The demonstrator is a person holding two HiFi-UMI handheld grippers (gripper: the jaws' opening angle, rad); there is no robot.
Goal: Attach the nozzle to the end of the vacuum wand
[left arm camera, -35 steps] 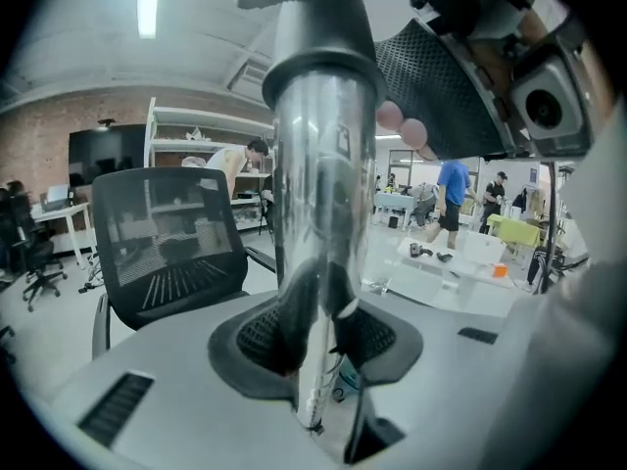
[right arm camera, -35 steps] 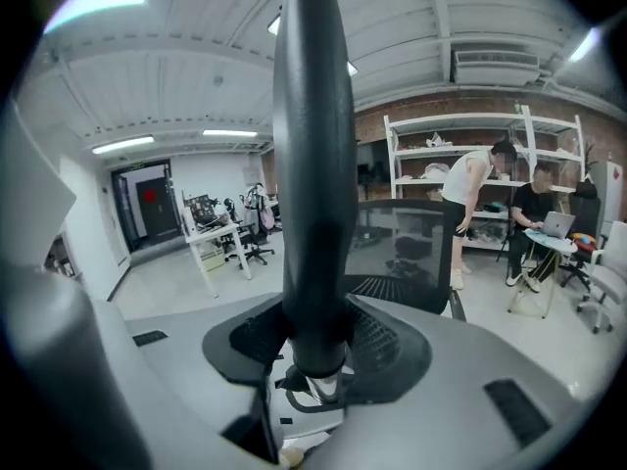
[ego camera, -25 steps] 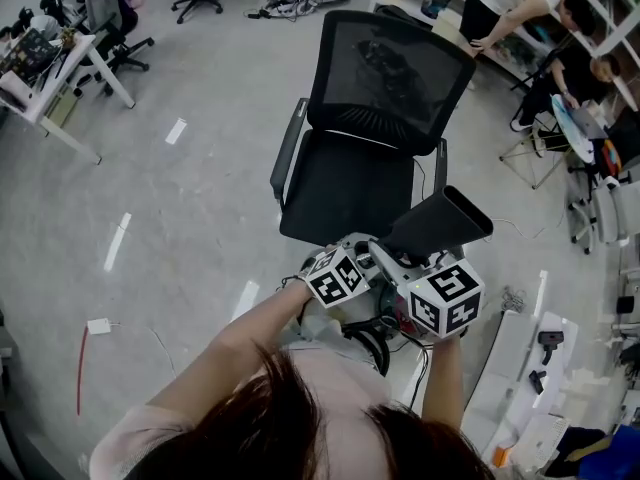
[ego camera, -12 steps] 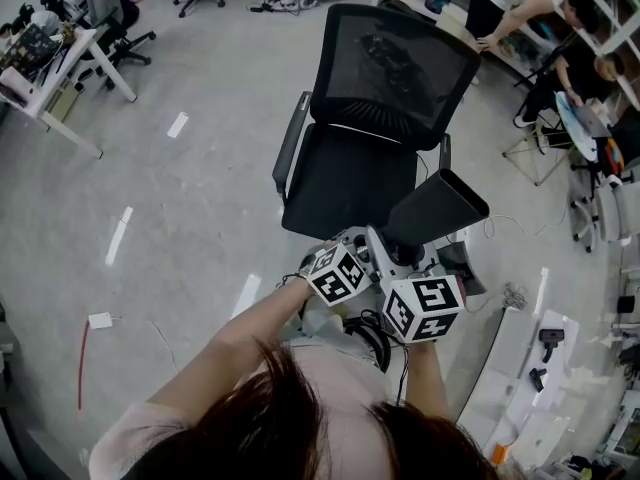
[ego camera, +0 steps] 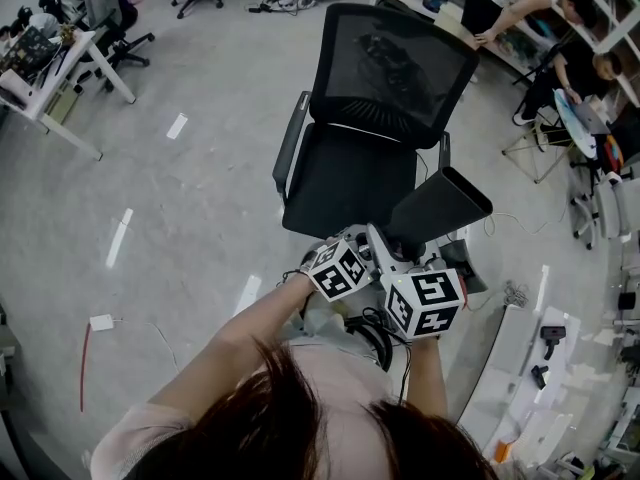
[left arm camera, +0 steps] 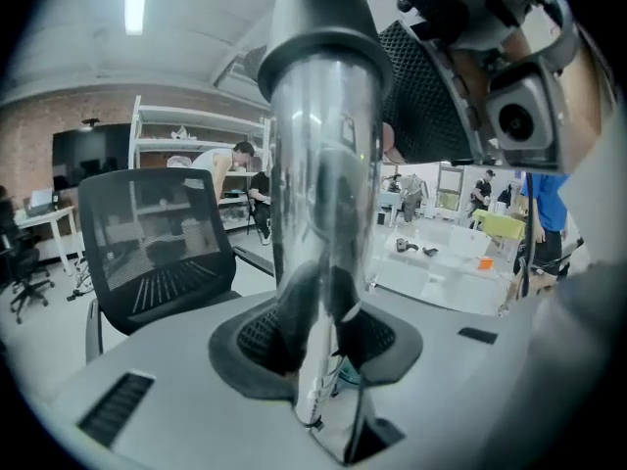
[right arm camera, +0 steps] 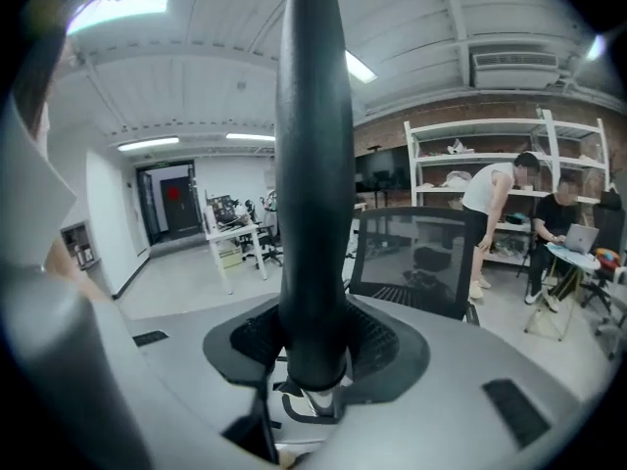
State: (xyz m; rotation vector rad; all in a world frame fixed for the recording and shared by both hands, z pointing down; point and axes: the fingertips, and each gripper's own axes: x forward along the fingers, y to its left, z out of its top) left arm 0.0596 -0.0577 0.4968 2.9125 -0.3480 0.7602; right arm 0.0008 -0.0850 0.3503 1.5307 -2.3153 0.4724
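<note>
In the head view both grippers are held close together in front of my chest. My left gripper [ego camera: 362,256] is shut on the shiny metal vacuum wand [ego camera: 378,246]. In the left gripper view the wand [left arm camera: 323,194] runs up between the jaws of the left gripper [left arm camera: 318,346]. My right gripper [ego camera: 408,258] is shut on the black nozzle [ego camera: 440,208], whose wide flat end points up and to the right. In the right gripper view the nozzle's round neck [right arm camera: 313,213] rises from between the jaws of the right gripper [right arm camera: 313,351].
A black mesh office chair [ego camera: 370,118] stands right ahead on the grey floor. Desks and chairs [ego camera: 50,58] are at the far left. People [ego camera: 510,3] bend over shelves at the top right. A white bench with tools [ego camera: 540,368] runs along the right.
The right gripper has turned with the nozzle, and its marker cube has shifted left, closer to the left gripper. The left gripper and the wand have stayed put.
</note>
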